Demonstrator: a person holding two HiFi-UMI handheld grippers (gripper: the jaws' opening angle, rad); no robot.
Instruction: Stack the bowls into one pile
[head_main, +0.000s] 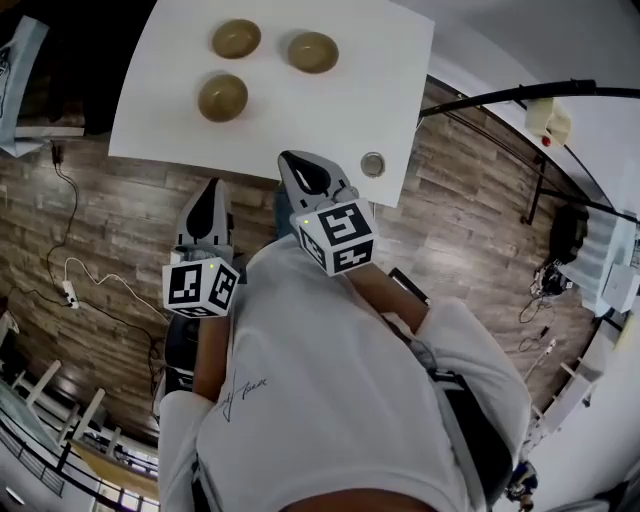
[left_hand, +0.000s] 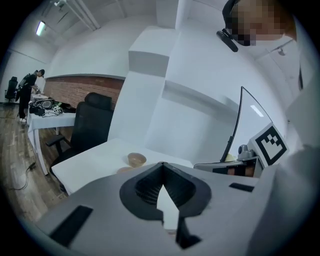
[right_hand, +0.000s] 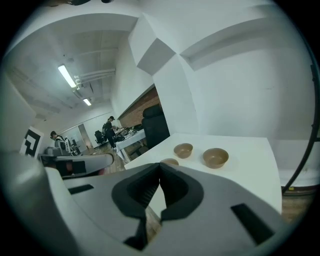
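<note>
A white table (head_main: 300, 130) stands on a floor (head_main: 120, 220) of grey-brown wood planks, where thin cables (head_main: 68, 290) lie. The walls (left_hand: 200, 120) are white, with a band of brick (left_hand: 82, 89) far behind. A black office chair (left_hand: 92, 127) stands beside the table, and long ceiling lamps (right_hand: 66, 76) are lit
</note>
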